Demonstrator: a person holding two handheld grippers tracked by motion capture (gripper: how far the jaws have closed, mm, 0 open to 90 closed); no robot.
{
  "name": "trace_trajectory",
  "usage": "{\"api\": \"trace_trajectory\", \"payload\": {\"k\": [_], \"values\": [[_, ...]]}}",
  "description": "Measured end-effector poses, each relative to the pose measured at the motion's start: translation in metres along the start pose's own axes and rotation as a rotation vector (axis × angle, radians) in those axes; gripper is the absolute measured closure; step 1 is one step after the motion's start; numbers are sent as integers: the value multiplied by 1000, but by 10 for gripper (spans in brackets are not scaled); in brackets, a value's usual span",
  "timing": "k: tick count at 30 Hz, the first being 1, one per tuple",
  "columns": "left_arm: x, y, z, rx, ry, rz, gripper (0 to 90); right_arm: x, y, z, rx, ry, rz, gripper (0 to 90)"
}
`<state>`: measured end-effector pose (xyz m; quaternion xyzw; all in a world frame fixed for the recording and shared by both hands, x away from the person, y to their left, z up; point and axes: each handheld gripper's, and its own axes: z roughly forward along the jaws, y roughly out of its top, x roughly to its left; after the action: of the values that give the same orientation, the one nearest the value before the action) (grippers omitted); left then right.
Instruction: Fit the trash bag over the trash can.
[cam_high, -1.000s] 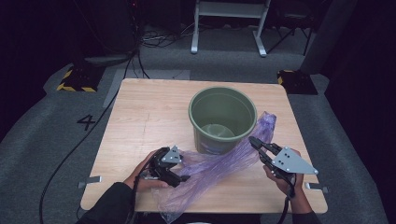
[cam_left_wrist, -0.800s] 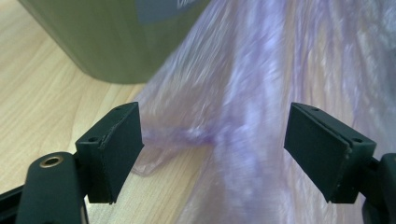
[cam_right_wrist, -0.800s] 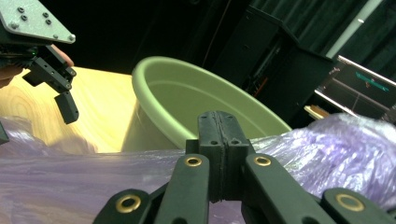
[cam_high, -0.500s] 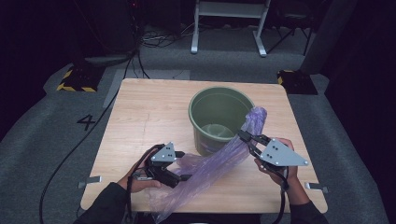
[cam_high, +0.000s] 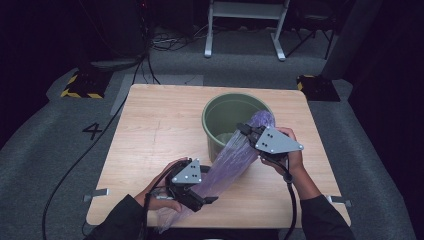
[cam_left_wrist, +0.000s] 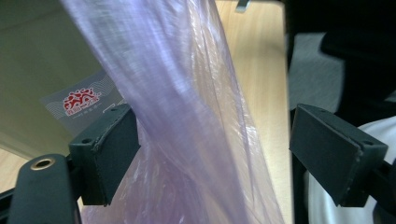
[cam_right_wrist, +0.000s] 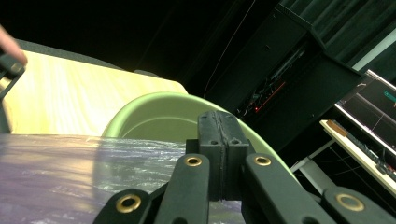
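On the wooden desk (cam_high: 150, 130), nearest us, our left gripper (cam_high: 192, 192) gapes wide around the purple bag (cam_high: 230, 160). Farther on, our right gripper (cam_high: 246, 132), clamped on it, hangs at the green bucket (cam_high: 220, 107) rim; lining looks barely begun.

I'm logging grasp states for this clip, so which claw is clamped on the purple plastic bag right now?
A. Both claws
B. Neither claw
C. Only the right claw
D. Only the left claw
C: the right claw has its jaws pressed together on the purple plastic bag by the green bucket, while the left claw stands wide open with the bag passing loosely between its jaws.
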<state>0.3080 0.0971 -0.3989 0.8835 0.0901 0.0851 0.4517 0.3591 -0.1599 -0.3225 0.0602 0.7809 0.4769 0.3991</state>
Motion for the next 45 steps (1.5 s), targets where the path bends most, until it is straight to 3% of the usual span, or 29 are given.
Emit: {"api": "trace_trajectory", "payload": {"k": [2,5,7,9,13,16,19,24,28,32,37,41,45], "values": [[-1,1,7,42,9,19,154,0,3,3,-3,3,-1,900],[2,-2,18,98,28,12,166,-1,6,6,-24,7,5,900],[4,-5,25,132,54,9,230,1,11,9,-49,24,19,900],[7,-7,31,148,61,9,318,6,22,12,-52,38,-8,900],[10,-12,36,132,82,13,557,12,33,20,-57,76,-37,888],[13,-15,38,106,81,10,745,11,36,23,-51,95,-19,790],[12,-17,36,96,81,11,870,11,39,22,-46,99,25,560],[16,-19,29,77,102,-16,890,11,39,12,19,120,66,332],[19,-22,23,57,114,-41,893,9,37,-12,-3,131,71,255],[22,-25,17,38,118,-48,893,7,29,-38,-5,109,69,243],[23,-27,10,13,116,-53,893,0,0,-56,37,24,165,279],[24,-27,9,6,121,-57,893,-1,-19,-67,19,-39,221,261],[26,-26,5,-11,121,-61,894,-1,-28,-72,20,-27,262,267]]}}
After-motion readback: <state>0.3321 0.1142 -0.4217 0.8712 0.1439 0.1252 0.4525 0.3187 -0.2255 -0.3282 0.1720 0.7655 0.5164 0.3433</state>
